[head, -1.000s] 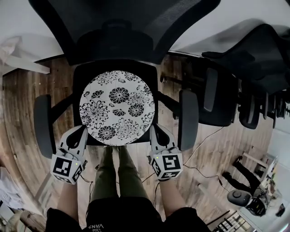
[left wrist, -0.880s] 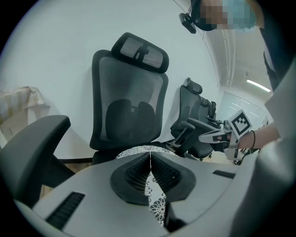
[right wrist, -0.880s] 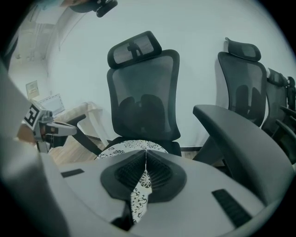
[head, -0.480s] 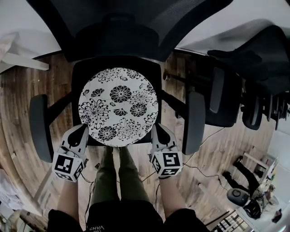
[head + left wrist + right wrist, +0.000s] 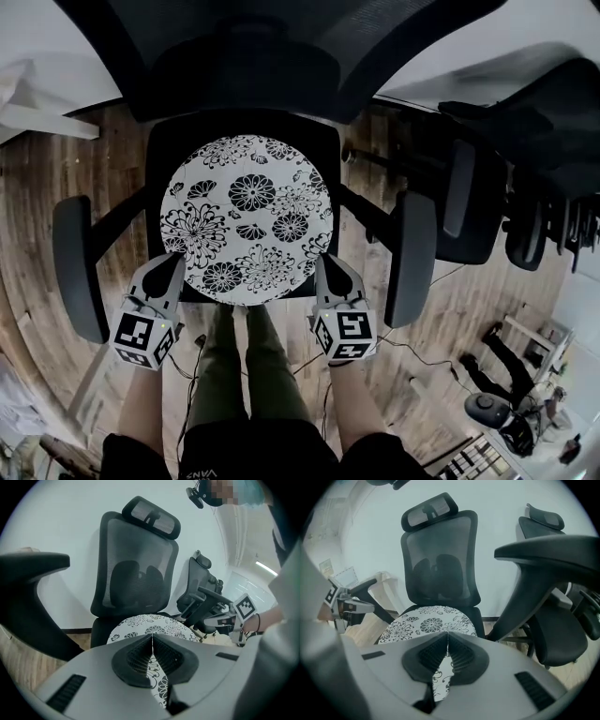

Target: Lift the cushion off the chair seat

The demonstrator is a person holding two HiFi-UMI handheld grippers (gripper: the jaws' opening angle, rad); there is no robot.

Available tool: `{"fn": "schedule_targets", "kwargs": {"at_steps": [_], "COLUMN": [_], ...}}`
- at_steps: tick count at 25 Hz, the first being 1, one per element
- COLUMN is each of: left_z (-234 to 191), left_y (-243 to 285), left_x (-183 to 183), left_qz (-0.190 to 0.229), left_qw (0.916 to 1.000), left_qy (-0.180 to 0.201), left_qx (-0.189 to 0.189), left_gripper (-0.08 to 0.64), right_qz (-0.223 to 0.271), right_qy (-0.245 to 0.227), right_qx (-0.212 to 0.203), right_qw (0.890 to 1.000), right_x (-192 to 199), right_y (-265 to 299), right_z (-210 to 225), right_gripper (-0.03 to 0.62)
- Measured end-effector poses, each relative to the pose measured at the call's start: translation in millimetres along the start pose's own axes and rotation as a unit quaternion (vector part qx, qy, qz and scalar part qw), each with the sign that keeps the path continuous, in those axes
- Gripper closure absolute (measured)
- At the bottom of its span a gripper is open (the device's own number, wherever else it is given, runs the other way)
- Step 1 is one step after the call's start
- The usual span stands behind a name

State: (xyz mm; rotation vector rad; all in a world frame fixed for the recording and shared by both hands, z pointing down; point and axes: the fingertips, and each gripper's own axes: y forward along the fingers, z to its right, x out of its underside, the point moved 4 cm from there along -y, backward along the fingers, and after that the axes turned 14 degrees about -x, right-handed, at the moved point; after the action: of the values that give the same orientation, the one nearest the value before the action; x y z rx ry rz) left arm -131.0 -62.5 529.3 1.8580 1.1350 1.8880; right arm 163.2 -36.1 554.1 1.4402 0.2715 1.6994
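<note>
Wooden floor point(image 5: 33, 187) lay under a black office chair point(image 5: 244, 66). On its seat point(image 5: 324, 150) rested a round cushion point(image 5: 246, 219), white with black flowers. The left tongs point(image 5: 170, 269) and the right tongs point(image 5: 324, 265) sat by its near edge, one on each side, both clenched and empty. The cushion looked light, soft and floppy, so gripping the rim on opposite sides would probably suit best.
</note>
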Motion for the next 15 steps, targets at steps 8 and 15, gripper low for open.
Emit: {"fn": "schedule_targets", "kwargs": {"at_steps": [8,15], "left_z": [-3.0,-8.8], "left_y": [17.2,31.4], "left_x": [23.8,42.8], "left_qz": [-0.021,-0.036], "left_qw": [0.9995,0.9989], "left_qy": [-0.023,-0.029], "left_qx": [0.008,0.006], "left_gripper": [0.545,0.545], "right_qz": [-0.019,-0.047], "right_qy": [0.0,0.004], "right_qx": [-0.003,0.002], "right_qw": [1.0,0.999], "right_x": [20.1,46.1], "right_y": [18.3,33.2], "right_z": [6.8,18.8], "right_gripper": [0.574,0.574]}}
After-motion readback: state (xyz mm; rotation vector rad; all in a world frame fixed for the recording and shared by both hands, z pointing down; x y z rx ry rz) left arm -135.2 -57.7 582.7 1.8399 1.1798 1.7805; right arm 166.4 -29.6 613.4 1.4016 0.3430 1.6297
